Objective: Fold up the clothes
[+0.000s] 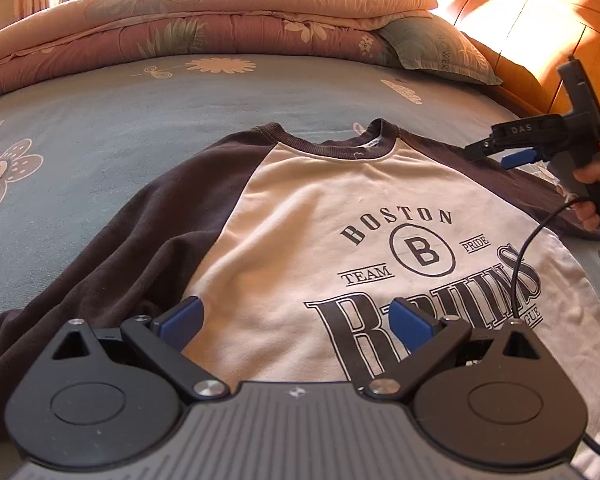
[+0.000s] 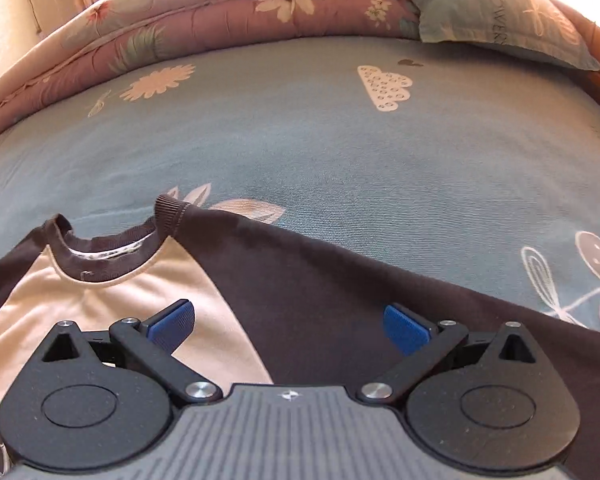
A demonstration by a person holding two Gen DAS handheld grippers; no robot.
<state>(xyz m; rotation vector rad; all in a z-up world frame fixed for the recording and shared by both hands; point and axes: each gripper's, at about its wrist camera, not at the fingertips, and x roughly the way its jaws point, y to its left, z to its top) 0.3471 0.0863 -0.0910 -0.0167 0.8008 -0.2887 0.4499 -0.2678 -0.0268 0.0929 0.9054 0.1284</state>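
A cream sweatshirt (image 1: 320,208) with dark brown sleeves and a black "Boston Bruins" print lies flat, front up, on the bed. My left gripper (image 1: 296,322) is open and empty, just above the shirt's lower chest near its left sleeve (image 1: 140,220). My right gripper (image 2: 290,326) is open and empty, above the shirt's right shoulder (image 2: 300,280), close to the brown collar (image 2: 112,248). It also shows in the left wrist view (image 1: 500,152), held by a hand at the shirt's right shoulder.
The bed has a blue-grey flowered sheet (image 2: 340,140). A folded pink floral quilt (image 1: 200,20) and a pillow (image 1: 436,48) lie along the far side. A wooden headboard (image 1: 532,20) stands at the right. A black cable (image 1: 520,260) hangs over the shirt.
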